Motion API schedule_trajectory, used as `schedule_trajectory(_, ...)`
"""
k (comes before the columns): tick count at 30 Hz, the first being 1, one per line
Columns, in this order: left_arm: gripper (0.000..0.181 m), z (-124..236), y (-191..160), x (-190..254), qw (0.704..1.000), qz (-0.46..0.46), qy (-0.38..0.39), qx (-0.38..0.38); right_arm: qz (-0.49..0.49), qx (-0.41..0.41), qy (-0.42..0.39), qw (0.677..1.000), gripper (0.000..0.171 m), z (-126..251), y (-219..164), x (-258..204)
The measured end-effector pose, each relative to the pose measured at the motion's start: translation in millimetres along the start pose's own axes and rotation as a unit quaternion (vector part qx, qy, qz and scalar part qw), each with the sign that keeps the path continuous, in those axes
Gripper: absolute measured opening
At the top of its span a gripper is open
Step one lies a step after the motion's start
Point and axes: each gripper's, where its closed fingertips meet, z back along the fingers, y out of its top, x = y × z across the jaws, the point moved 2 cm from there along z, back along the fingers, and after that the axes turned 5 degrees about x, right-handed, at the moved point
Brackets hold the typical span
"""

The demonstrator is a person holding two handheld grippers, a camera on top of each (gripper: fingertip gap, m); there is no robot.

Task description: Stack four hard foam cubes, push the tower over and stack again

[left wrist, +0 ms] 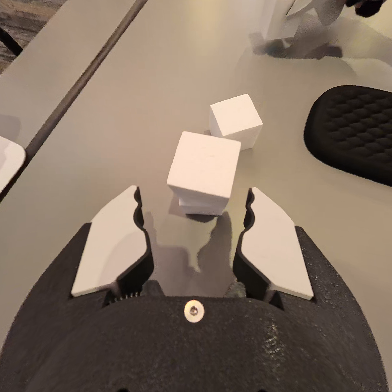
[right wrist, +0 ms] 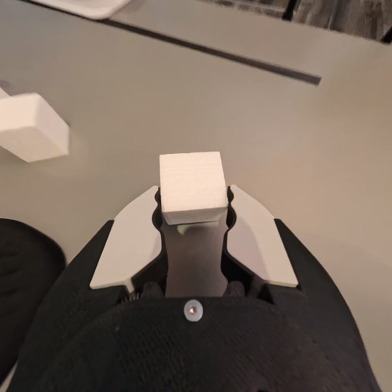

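Note:
Two white foam cubes stand stacked (left wrist: 203, 163) on the grey table (left wrist: 127, 127), the upper one turned a little off the lower. My left gripper (left wrist: 194, 189) is open and empty, with the near edge of the stack between its fingertips and a gap on both sides. A third cube (left wrist: 235, 121) sits just behind the stack. My right gripper (right wrist: 193, 187) is shut on a fourth white cube (right wrist: 191, 182) and holds it above the table. It shows blurred at the top right of the left wrist view (left wrist: 301, 25). Another white cube (right wrist: 34, 127) lies at the left edge of the right wrist view.
A black quilted pad (left wrist: 356, 137) lies to the right of the cubes; it also shows in the right wrist view (right wrist: 23, 265). A dark seam (left wrist: 84, 74) runs between two table tops. A white tray (left wrist: 8, 161) sits beyond the seam, and in the right wrist view (right wrist: 84, 6).

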Motion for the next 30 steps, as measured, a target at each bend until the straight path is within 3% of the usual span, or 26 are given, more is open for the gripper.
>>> schedule_trajectory(3,0.093,26.6,-2.8,-7.9,1.0,-0.007,0.019,0.02,0.019,0.077,0.072,0.994,0.059,5.1,52.7,-36.2)
schedule_trajectory(6,0.088,51.5,-6.6,-21.6,0.999,0.002,0.031,0.039,0.055,0.142,0.191,0.97,0.059,5.1,115.0,-103.0)
schedule_trajectory(9,0.086,63.7,-18.5,-40.9,0.998,0.018,0.049,0.034,0.1,0.121,0.309,0.938,0.059,-7.7,147.7,-175.1)
schedule_trajectory(12,0.084,66.0,-28.4,-51.0,0.997,0.046,0.044,0.034,0.161,0.07,0.374,0.911,0.059,-28.8,154.2,-226.2)
schedule_trajectory(18,0.082,63.1,-36.8,-51.9,0.998,0.052,0.035,0.023,0.221,0.01,0.404,0.887,0.059,-60.9,145.0,-260.6)
schedule_trajectory(26,0.081,62.8,-36.8,-50.7,0.998,0.048,0.037,0.024,0.234,-0.006,0.406,0.883,0.059,-76.6,134.5,-264.7)
schedule_trajectory(28,0.081,63.4,-37.2,-51.0,0.998,0.051,0.036,0.024,0.243,0.018,0.389,0.888,0.076,-75.0,136.9,-262.7)
schedule_trajectory(30,0.081,64.2,-37.6,-50.8,0.998,0.053,0.034,0.025,0.239,0.058,0.372,0.895,0.078,-66.0,141.5,-253.1)
